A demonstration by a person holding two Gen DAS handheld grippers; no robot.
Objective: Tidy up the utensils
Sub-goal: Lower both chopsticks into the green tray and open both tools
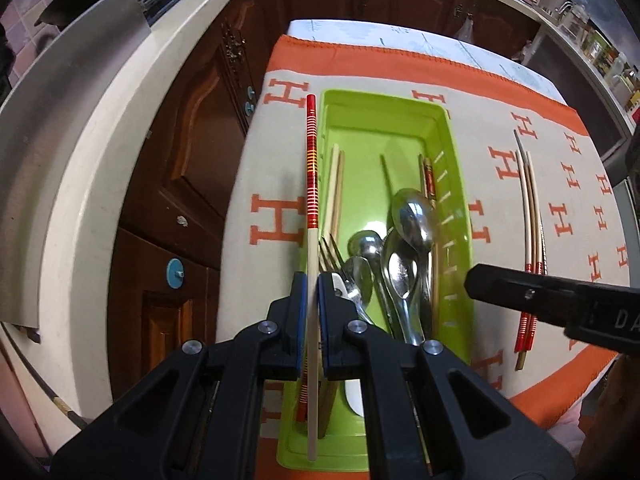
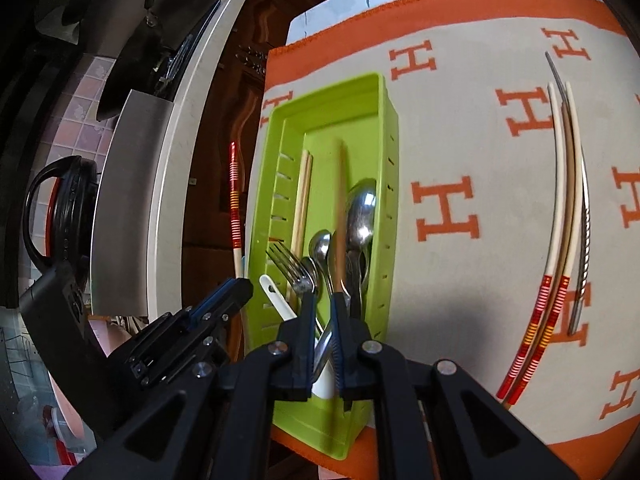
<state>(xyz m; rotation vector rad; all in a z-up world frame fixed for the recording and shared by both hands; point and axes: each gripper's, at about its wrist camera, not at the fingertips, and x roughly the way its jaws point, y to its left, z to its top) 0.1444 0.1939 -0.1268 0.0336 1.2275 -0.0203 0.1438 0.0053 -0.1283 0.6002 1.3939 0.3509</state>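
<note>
Red-and-gold banding covers the far half of the long cream chopstick [image 1: 312, 208] that the left claw [image 1: 312, 292] pinches between its blue pads, the stick held lengthwise above the left edge of the lime-green plastic utensil tray [image 1: 452, 152]. That tray sits on a beige cloth with orange H letters and an orange border [image 1: 472, 68] spread over the tabletop, and it already holds a pair of plain wooden chopsticks [image 1: 336, 184], a steel fork [image 1: 330, 254], several steel spoons [image 1: 412, 216] and another banded chopstick along its right wall. Over the near end of the tray the right claw [image 2: 322, 312] is nearly clenched; a steel handle shows between its pads, though I cannot tell whether it truly grips it. Well to the right, on the cloth, lie the loose cream chopsticks with red-banded ends [image 2: 560, 208] and a slim steel chopstick [image 2: 584, 240] just beside them. By my judgement the step in hand is dropping the held chopstick into the tray: shift it slightly right, lower it alongside the wooden pair, release, then fetch the loose sticks at the right.
</note>
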